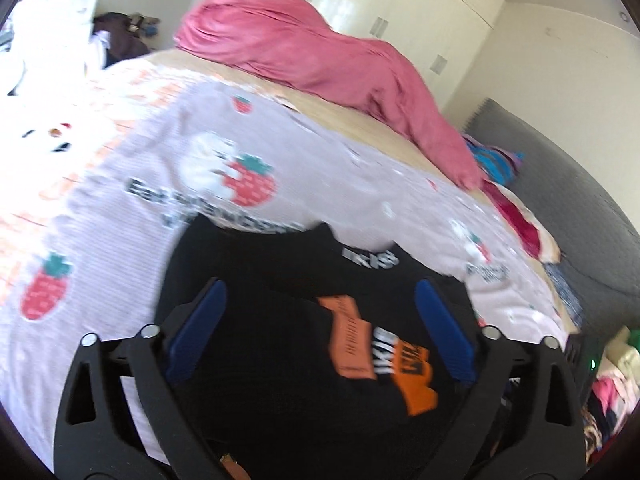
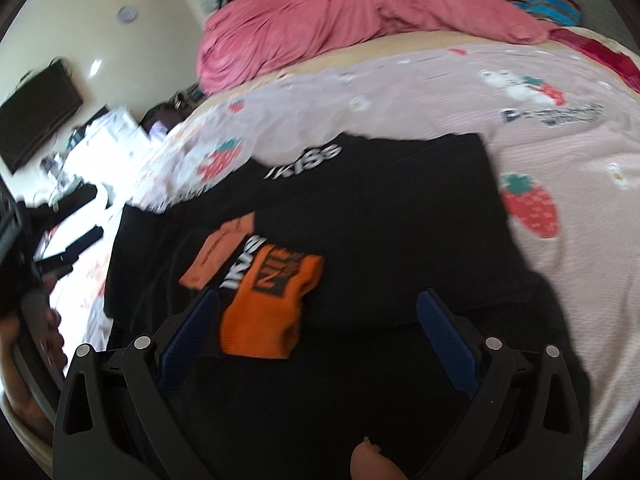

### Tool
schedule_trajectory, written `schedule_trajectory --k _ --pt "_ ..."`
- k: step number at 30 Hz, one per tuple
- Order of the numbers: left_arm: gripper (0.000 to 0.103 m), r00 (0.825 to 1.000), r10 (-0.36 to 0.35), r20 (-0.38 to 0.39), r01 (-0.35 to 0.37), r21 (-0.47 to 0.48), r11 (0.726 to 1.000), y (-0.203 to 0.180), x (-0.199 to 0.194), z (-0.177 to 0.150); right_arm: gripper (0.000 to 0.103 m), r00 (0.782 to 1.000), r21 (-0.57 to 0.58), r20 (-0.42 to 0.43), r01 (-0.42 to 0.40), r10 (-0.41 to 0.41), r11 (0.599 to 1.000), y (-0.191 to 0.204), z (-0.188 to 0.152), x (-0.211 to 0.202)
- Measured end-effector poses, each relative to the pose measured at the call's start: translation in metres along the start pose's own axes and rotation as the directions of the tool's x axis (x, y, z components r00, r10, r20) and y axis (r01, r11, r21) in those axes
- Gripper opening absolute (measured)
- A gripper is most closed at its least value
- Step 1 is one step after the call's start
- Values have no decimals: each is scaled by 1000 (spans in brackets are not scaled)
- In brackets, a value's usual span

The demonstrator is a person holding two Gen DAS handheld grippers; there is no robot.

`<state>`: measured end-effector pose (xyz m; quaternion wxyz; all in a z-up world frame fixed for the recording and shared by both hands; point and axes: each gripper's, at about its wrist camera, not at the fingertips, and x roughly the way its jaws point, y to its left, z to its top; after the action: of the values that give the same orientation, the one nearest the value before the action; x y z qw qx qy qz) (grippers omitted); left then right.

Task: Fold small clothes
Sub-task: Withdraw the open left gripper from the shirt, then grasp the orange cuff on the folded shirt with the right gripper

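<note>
A small black garment (image 1: 280, 360) with an orange patch (image 1: 384, 356) and white lettering lies on the strawberry-print bedspread (image 1: 120, 184). My left gripper (image 1: 320, 292) is open just above it, blue pads (image 1: 200, 328) spread either side of the cloth. In the right wrist view the same black garment (image 2: 380, 216) lies spread flat, its orange patch (image 2: 268, 304) near the left pad. My right gripper (image 2: 320, 300) is open over the garment's near edge, holding nothing.
A pink blanket (image 1: 320, 48) is heaped at the far side of the bed, also in the right wrist view (image 2: 340, 20). A striped item (image 1: 496, 164) and a grey headboard (image 1: 560, 184) lie to the right. A cluttered dresser (image 2: 92, 140) and wall TV (image 2: 36, 116) stand left.
</note>
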<state>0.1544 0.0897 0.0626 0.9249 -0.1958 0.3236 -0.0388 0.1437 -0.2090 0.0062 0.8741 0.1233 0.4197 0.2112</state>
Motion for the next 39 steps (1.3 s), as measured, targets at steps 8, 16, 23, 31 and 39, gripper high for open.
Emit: schedule_trajectory --k 8,16,23,31,39 --pt "94 994 95 52 -91 -69 993 40 -18 14 98 998 -46 -60 -21 18 999 19 -1 29" --pt "94 988 144 55 -138 -113 984 68 -27 19 69 994 -32 -101 -43 39 999 23 2 46" --pt "93 988 145 57 -135 -156 979 81 -31 22 14 994 -73 -99 -55 48 996 36 12 53" --pt "93 987 146 62 -132 -196 972 89 -31 26 12 992 -162 38 -114 121 980 54 46 4" --pt "94 988 144 53 -132 -183 974 86 -26 24 11 984 -213 153 -58 92 975 46 76 -35"
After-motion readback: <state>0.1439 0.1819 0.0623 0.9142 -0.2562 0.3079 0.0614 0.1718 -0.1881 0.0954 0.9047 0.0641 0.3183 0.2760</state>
